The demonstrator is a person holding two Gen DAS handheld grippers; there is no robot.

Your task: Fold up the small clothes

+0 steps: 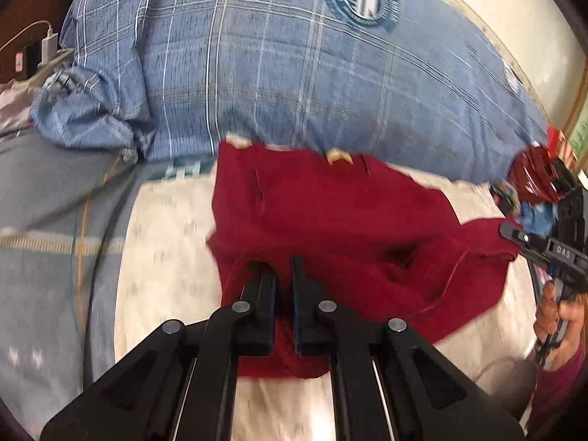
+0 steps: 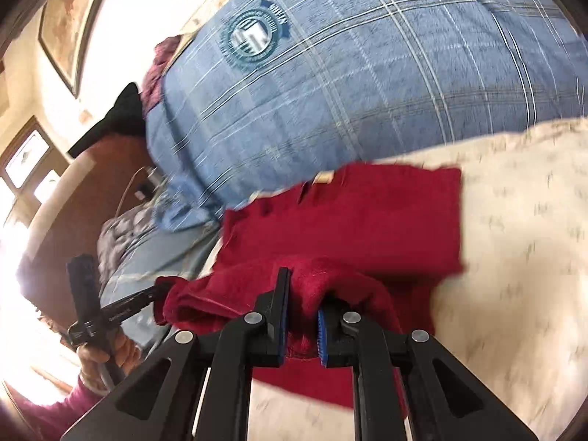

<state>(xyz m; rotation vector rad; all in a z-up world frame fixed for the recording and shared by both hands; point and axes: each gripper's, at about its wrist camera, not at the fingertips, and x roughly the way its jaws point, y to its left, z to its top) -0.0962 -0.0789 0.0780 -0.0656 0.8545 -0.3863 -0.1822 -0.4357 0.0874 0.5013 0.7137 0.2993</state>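
Both grippers pinch the red garment (image 1: 330, 220), which lies on the cream sheet (image 1: 165, 257) just in front of the blue plaid pillow (image 1: 275, 66). Left gripper (image 1: 283, 268): fingers nearly together, a fold of red cloth caught between them. Right gripper (image 2: 301, 294): jaws a little apart, clamping a thick bunched fold at the garment's edge farthest from the pillow.

Bright daylight, blown out to white glare at the left edge of the right wrist view. Motion-blurred cream bedspread (image 2: 514, 220) and red garment (image 1: 330, 220). Strong fisheye curvature, dark vignetted corners.
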